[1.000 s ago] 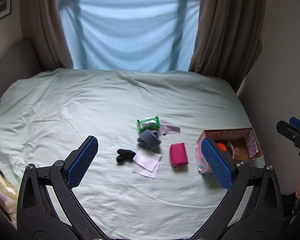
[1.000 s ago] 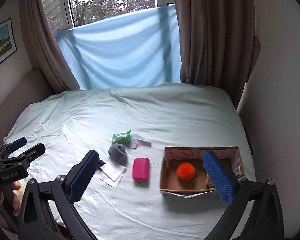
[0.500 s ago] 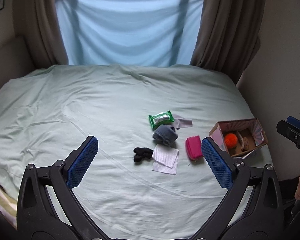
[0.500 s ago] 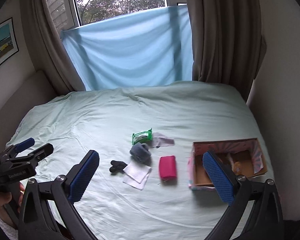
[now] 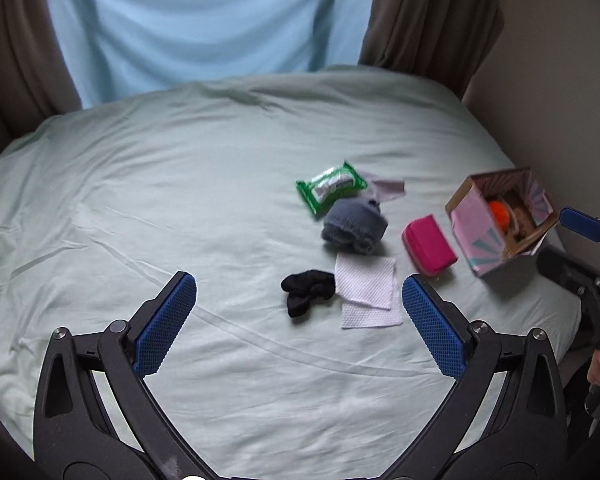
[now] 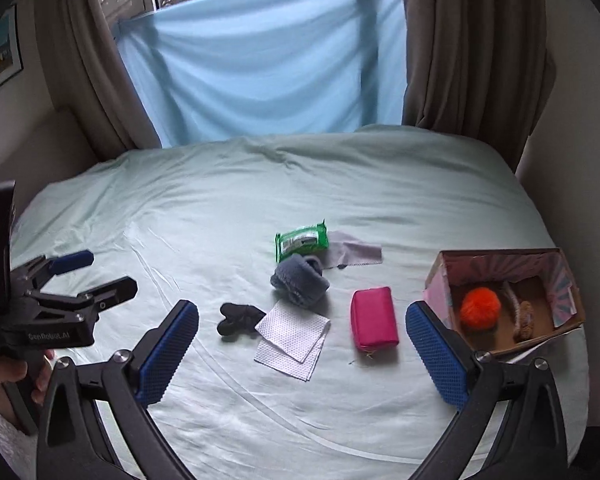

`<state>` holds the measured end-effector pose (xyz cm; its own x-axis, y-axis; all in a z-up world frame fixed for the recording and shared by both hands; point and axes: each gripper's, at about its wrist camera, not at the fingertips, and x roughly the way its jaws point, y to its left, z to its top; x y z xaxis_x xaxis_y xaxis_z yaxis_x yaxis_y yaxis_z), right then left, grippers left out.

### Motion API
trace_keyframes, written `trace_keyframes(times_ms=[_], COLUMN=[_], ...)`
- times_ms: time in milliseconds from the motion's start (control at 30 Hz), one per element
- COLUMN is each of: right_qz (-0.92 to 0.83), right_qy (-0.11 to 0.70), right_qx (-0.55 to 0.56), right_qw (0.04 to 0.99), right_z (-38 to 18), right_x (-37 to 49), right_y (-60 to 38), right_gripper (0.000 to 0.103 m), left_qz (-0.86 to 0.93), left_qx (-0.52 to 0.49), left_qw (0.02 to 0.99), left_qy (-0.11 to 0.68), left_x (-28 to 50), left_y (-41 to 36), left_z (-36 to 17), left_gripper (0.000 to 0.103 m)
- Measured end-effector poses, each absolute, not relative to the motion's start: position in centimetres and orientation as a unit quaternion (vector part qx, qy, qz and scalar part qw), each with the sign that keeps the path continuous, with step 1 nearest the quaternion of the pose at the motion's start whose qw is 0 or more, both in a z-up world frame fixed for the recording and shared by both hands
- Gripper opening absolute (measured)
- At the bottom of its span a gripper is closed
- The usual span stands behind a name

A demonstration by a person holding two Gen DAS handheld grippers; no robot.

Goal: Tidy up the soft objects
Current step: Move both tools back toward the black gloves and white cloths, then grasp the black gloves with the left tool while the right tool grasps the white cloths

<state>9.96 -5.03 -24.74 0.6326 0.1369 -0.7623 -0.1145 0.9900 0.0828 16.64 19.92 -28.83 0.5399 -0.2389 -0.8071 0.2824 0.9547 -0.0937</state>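
- While both tools hang above the bed [image 6: 204,216], the left hand-held gripper [image 5: 299,322] has its blue-padded fingers [image 5: 166,322] spread wide, with nothing between them.
- Right hand-held gripper [image 6: 302,354]: fingers likewise spread apart and holding nothing; in this view the left tool appears at the left edge, gripped by a hand [image 6: 18,372].
- Bed: covered by a pale green sheet, wrinkled; all loose items lie right of its middle.
- Black sock [image 6: 238,318]: bunched, lying just left of the white cloth and touching its edge.
- White cloth [image 6: 294,336]: folded, flat on the sheet, its far corner reaching the grey knit item.
- Grey knit item [image 6: 300,280]: rolled, between the white cloth and the green packet, touching the packet's near edge.
- Green packet [image 6: 302,242]: a wipes-style pack with a white label, farthest of the group from the cameras.
- Lilac cloth [image 6: 354,254]: thin and flat, just right of the green packet, partly tucked under it.
- Pink pouch [image 6: 374,318]: rectangular, lying alone between the grey knit item and the box.
- Cardboard box [image 6: 436,284]: open-topped, patterned pink on its outside, near the right edge of the bed.
- Orange pom-pom [image 6: 480,308]: inside the box at its left; a brownish item beside it is too indistinct to name.
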Motion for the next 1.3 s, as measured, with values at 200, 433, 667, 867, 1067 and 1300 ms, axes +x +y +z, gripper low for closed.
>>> trace_keyframes(times_ms=[200, 433, 667, 867, 1067, 1300], right_qz=[0.083, 0.109, 0.129, 0.136, 0.144, 0.148], right_qy=[0.458, 0.484, 0.488, 0.491, 0.5, 0.489], right_qx=[-0.023, -0.053, -0.08, -0.084, -0.075, -0.071], right_qw=[0.885, 0.867, 0.859, 0.857, 0.851, 0.857], right_z=[-33.0, -40.2, -44.8, -48.2, -49.6, -49.2], right_x=[11.1, 12.3, 14.4, 16.5, 17.9, 18.1], right_y=[-2.4, -0.5, 0.3, -0.2, -0.4, -0.1], right_gripper=[0.103, 0.103, 0.103, 0.102, 0.084, 0.051], left_qz=[-0.175, -0.205, -0.213, -0.213, -0.216, -0.223], left_qx=[0.032, 0.039, 0.048, 0.061, 0.084, 0.093], left_qw=[0.856, 0.841, 0.84, 0.831, 0.834, 0.837], left_qy=[0.485, 0.499, 0.497, 0.51, 0.5, 0.491], left_x=[19.3, 21.7, 23.6, 25.1, 25.4, 25.3], left_y=[20.1, 18.9, 17.4, 16.0, 14.8, 14.4], left_z=[-36.2, -43.0, -47.3, -51.0, -51.9, -51.1], left_gripper=[0.102, 0.101, 0.096, 0.088, 0.082, 0.041])
